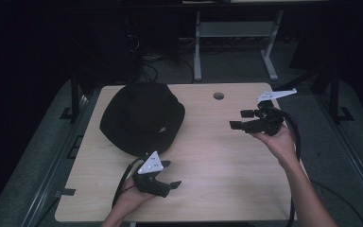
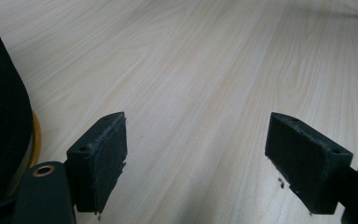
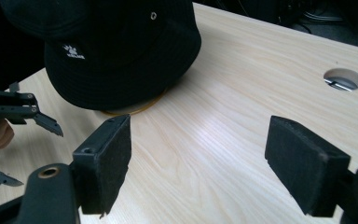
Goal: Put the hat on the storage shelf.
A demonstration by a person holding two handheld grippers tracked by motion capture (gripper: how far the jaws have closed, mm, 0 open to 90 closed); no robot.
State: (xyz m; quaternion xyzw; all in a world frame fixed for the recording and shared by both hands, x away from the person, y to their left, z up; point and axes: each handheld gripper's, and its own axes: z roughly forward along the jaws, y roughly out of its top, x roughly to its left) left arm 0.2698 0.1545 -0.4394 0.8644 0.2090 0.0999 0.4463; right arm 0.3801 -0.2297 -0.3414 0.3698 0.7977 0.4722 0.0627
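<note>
A black bucket hat (image 1: 142,116) with a small white logo lies on the left half of the light wood table (image 1: 227,165); a yellow rim peeks out under its brim (image 3: 135,109). My left gripper (image 1: 168,174) is held just in front of the hat, near the table's front edge, open and empty; the hat's edge (image 2: 2,116) sits at the far left of the left gripper view. My right gripper (image 1: 238,119) hovers at the right side, pointing left toward the hat (image 3: 116,46), open with nothing between its pads (image 3: 107,163).
A round cable hole (image 1: 219,96) is in the table's back middle. Beyond the table stand a grey desk frame (image 1: 236,42) and cables on the floor. Bare tabletop lies between the two grippers.
</note>
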